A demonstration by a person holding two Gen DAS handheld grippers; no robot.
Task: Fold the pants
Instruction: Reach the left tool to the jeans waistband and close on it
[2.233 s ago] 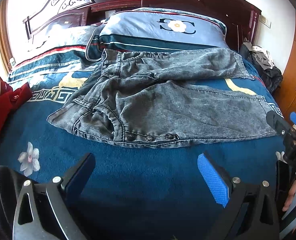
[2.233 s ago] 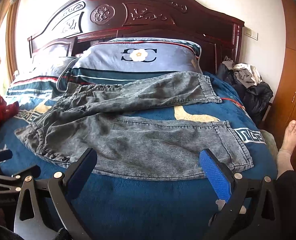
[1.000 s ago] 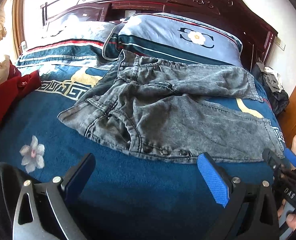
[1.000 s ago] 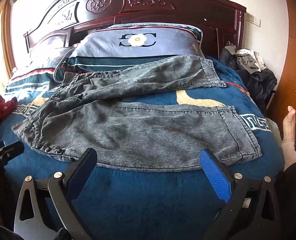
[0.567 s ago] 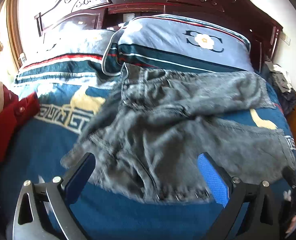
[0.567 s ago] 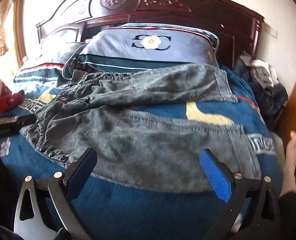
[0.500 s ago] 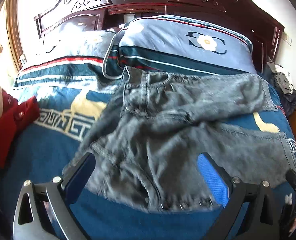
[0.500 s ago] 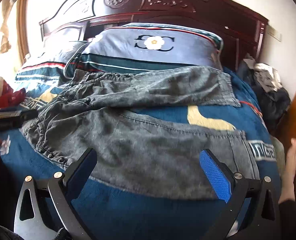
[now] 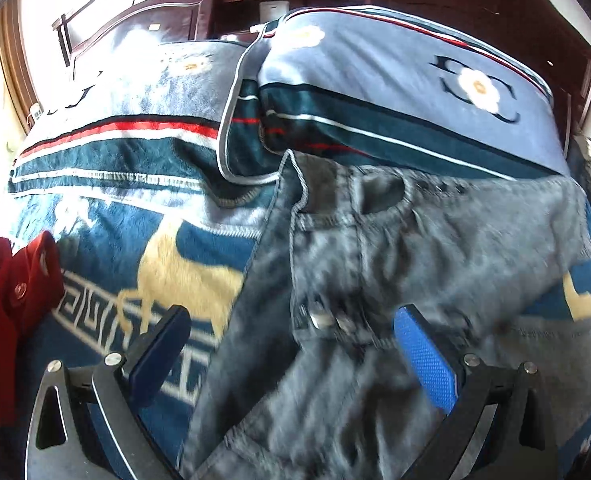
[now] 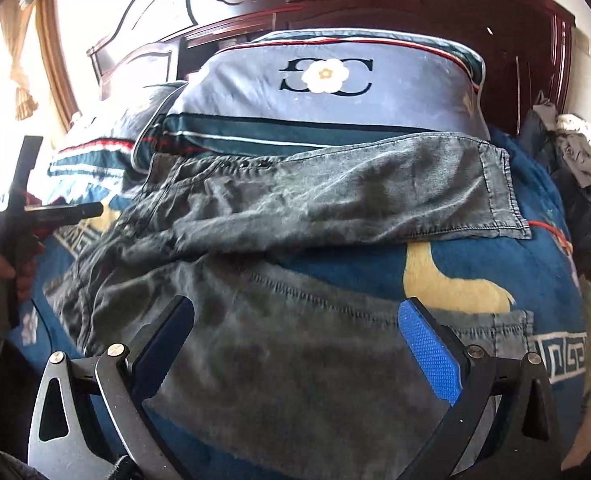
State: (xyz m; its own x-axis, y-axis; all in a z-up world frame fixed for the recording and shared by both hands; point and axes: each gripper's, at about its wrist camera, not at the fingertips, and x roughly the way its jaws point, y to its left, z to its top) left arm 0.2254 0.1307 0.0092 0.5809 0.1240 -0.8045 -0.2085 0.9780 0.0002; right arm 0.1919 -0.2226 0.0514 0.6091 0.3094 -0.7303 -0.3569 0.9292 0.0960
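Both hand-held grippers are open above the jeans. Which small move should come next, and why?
Probably lower the left hand-held gripper onto the waistband and close it there. The jeans lie spread on the bed, legs apart and unfolded. Both grippers are open, holding nothing; the right hand-held gripper hovers over the near leg.

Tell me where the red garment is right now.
In the left wrist view, the red garment lies at the far left edge on the blue blanket, left of the grey jeans, apart from them.
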